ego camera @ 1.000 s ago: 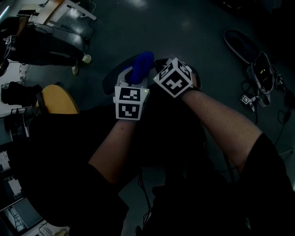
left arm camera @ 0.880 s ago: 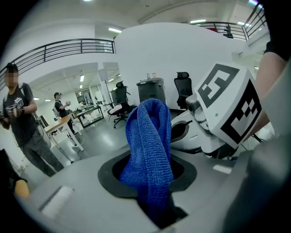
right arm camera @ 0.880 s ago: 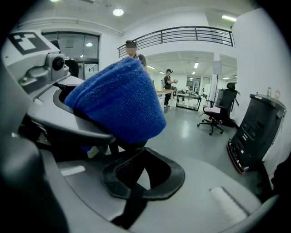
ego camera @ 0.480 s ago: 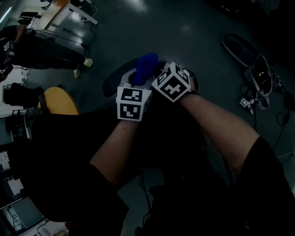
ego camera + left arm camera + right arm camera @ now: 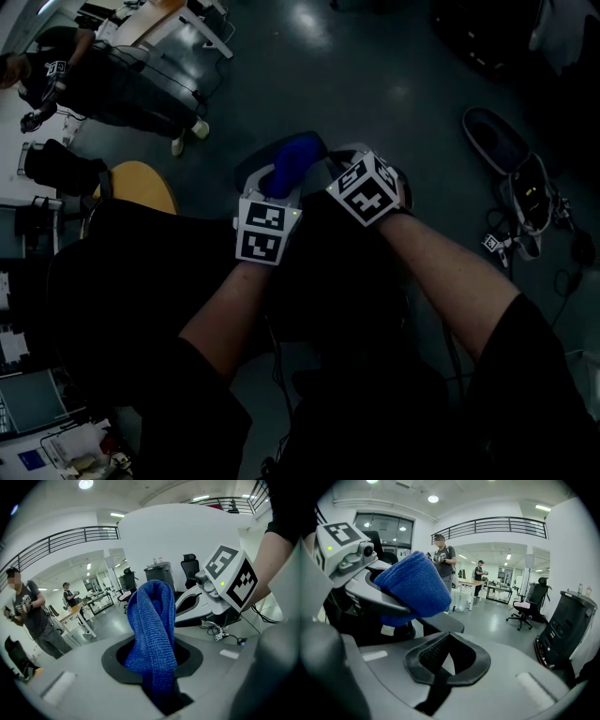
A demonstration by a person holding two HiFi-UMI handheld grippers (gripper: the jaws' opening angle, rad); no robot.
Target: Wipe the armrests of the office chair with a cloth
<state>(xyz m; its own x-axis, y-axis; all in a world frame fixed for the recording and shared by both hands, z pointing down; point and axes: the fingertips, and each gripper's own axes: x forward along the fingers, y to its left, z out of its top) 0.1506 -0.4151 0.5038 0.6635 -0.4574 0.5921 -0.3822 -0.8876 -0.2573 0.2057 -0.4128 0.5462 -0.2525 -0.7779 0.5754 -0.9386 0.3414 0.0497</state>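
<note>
A blue knitted cloth (image 5: 152, 630) stands up from between the jaws of my left gripper (image 5: 157, 667), which is shut on it. In the head view the cloth (image 5: 292, 157) pokes out beyond the left gripper (image 5: 281, 176), held over the dark office chair (image 5: 141, 281). My right gripper (image 5: 330, 157) is close beside it on the right, the two marker cubes almost touching. In its own view the right gripper (image 5: 445, 663) is shut with nothing in it, and the cloth (image 5: 415, 588) hangs just ahead on the left. The armrests are too dark to make out.
A yellow round seat (image 5: 141, 187) stands to the chair's left. A person (image 5: 94, 75) stands by desks at the far left. Cables and gear (image 5: 525, 206) lie on the floor to the right. Other office chairs (image 5: 527, 606) stand farther off.
Both grippers stay side by side with the cloth still held. They sit slightly lower in the head view, which has shifted.
</note>
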